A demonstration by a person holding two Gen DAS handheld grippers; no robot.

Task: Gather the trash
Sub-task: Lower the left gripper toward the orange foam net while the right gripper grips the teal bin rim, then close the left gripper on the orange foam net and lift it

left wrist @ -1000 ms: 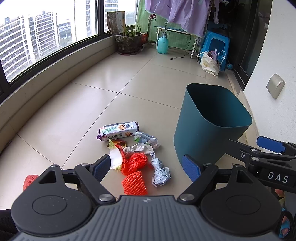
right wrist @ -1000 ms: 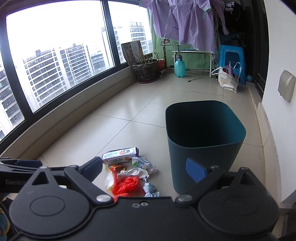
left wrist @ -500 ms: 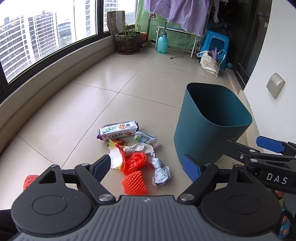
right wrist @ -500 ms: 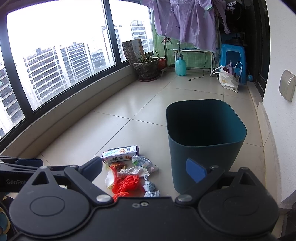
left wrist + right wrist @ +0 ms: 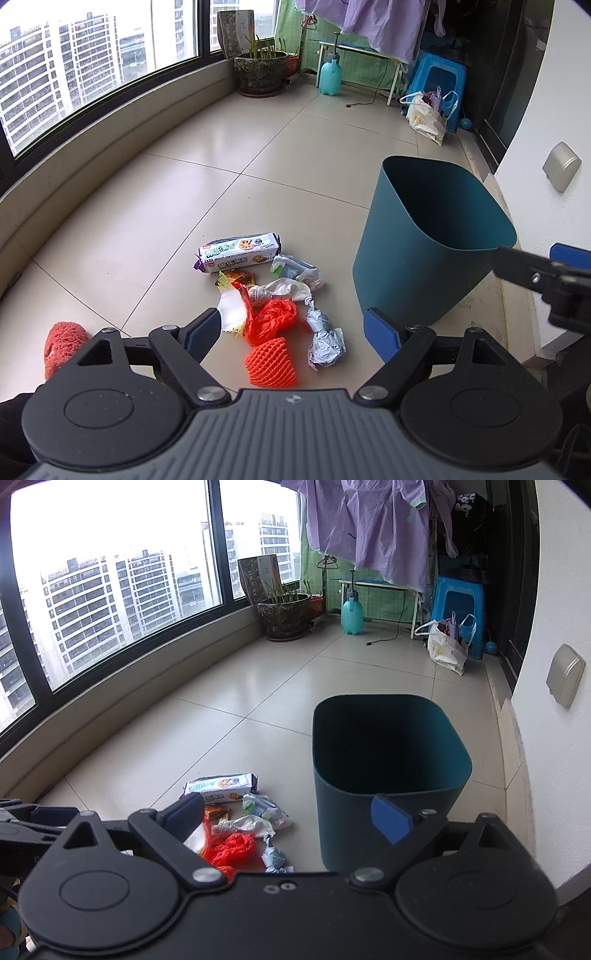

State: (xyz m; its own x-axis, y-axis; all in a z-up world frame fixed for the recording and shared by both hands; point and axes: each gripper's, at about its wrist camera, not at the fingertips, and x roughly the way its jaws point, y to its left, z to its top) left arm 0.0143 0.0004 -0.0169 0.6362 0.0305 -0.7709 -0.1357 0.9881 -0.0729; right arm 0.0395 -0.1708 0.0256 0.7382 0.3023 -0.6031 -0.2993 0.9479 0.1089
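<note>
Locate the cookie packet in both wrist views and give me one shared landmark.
Left wrist view: cookie packet lies on the floor at centre, left of the bin, at the far edge of the trash pile.
Right wrist view: lower centre-left, just beyond the left finger.
Shared landmark: the teal bin.

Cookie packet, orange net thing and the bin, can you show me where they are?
Cookie packet [image 5: 238,252], left wrist view, middle of its printed side.
Orange net [image 5: 271,362], left wrist view, its mesh face.
Bin [image 5: 384,823], right wrist view, front wall.
</note>
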